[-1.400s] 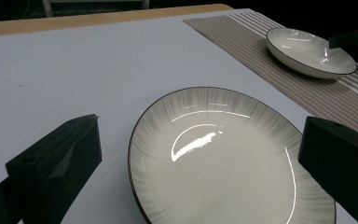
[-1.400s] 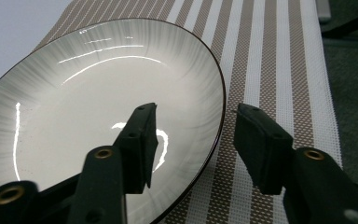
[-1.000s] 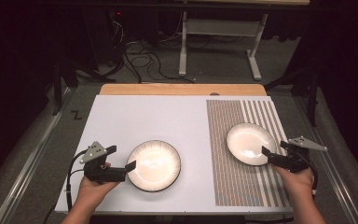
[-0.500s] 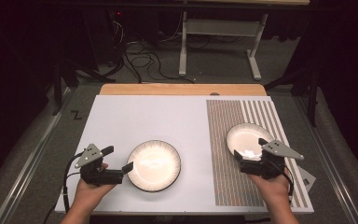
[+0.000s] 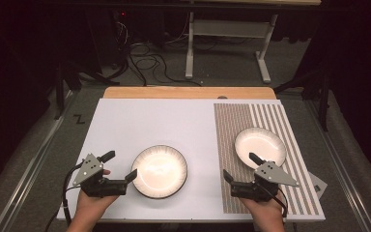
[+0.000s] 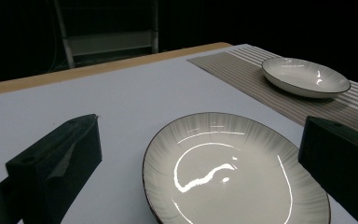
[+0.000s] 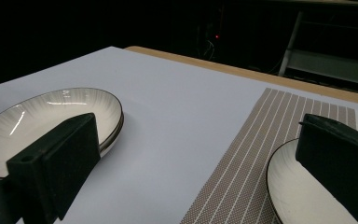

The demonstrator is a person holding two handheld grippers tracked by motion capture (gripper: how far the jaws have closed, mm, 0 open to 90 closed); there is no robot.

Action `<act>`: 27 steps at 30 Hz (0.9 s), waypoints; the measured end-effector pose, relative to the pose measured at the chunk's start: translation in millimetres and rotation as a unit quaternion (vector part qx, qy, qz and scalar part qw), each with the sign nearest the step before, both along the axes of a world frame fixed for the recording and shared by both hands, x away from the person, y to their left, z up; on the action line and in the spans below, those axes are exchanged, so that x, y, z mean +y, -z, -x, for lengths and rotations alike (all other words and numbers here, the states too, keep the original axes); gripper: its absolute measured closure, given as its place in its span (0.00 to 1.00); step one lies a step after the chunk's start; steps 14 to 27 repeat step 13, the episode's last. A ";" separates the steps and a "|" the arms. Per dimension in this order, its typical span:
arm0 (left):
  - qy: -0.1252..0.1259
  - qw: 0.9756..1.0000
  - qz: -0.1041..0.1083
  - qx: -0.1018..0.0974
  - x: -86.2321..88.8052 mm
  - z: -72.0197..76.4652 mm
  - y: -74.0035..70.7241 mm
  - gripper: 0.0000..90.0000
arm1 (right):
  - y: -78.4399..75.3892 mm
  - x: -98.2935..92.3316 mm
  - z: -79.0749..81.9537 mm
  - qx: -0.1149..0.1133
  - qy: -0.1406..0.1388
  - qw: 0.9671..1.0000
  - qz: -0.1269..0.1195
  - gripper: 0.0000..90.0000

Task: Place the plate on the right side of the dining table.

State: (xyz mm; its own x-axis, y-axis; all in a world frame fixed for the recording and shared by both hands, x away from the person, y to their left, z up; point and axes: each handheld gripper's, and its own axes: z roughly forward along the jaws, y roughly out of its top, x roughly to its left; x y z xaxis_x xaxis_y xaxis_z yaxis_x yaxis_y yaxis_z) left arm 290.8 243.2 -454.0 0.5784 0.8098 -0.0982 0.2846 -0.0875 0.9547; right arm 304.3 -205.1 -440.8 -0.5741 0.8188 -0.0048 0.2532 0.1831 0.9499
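Both grippers (image 5: 119, 165) (image 5: 243, 167), jaws wide apart.

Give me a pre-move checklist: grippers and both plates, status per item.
1. Left gripper open, holding nothing: ok.
2. Right gripper open, holding nothing: ok.
3. Large plate flat on the white board, untouched by either gripper: ok.
4. Small plate fully on the striped mat: ok.
5. Large plate a single dish: cannot tell; the right gripper view shows a doubled rim.
6. Both plates free of contents: ok.
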 end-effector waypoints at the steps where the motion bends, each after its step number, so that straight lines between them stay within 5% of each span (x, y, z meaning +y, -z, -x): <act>1: 0.000 1.000 0.000 0.000 0.0 0.0 0.0 0.00 | 0.8 -2.2 0.4 -0.002 0.000 1.000 0.001 0.00; 27: -0.009 1.000 0.005 0.017 4.1 -0.8 4.3 0.00 | 0.6 -12.8 -1.0 -0.002 0.005 1.000 -0.005 0.00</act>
